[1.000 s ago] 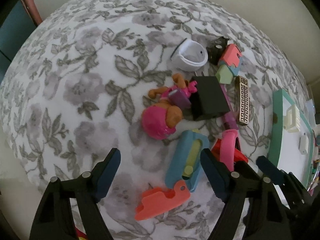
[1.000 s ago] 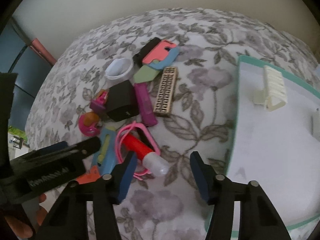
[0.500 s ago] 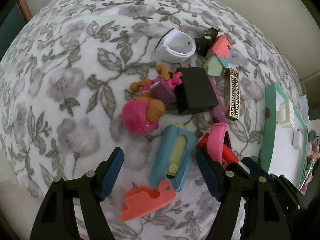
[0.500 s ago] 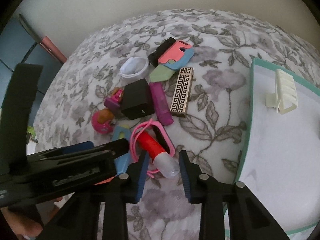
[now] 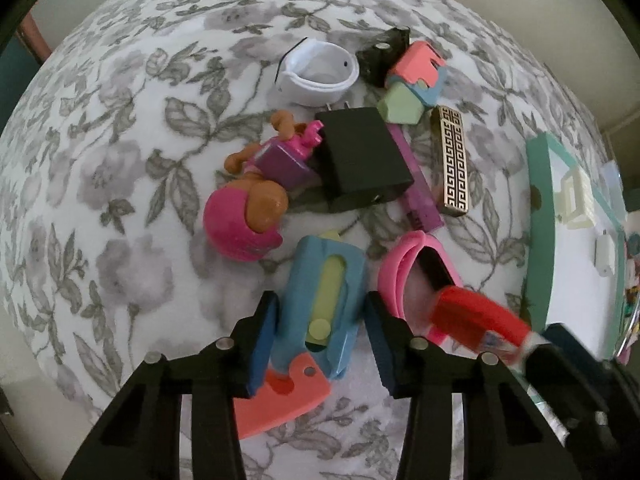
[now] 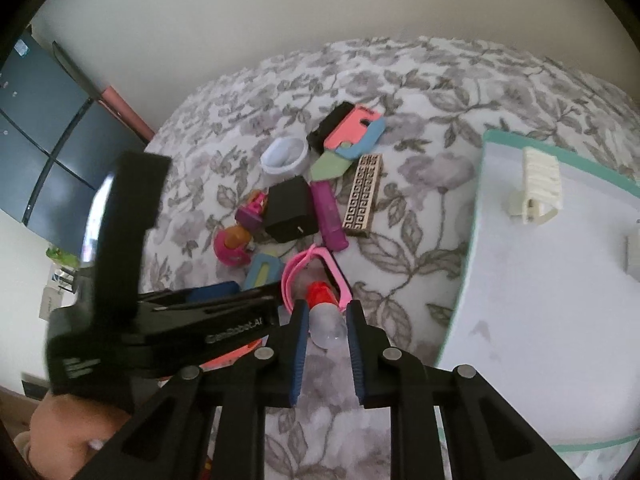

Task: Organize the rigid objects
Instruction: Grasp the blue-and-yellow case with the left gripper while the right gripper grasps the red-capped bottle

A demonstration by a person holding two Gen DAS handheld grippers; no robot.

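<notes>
Floral-clothed surface (image 5: 132, 184) under a heap of small toys, teal-rimmed tray (image 6: 472, 240) just beside. Left gripper (image 5: 320, 336) closing around blue slider toy (image 5: 324, 292), pads not yet pressing. Right gripper (image 6: 326, 332) clamped on red tube (image 6: 324, 312), clear cap between pads, over pink band (image 6: 304, 268).

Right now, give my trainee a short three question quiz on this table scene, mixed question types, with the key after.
1. True or false: the right claw is shut on the red tube with the clear cap.
2. Which item sits between the closing left claw pads? A) black charger B) blue toy with the yellow slot C) white ring
3. Fill in: the cream hair clip lies on the ____ tray.

Key: 1 true; 2 B; 3 teal-rimmed.
</notes>
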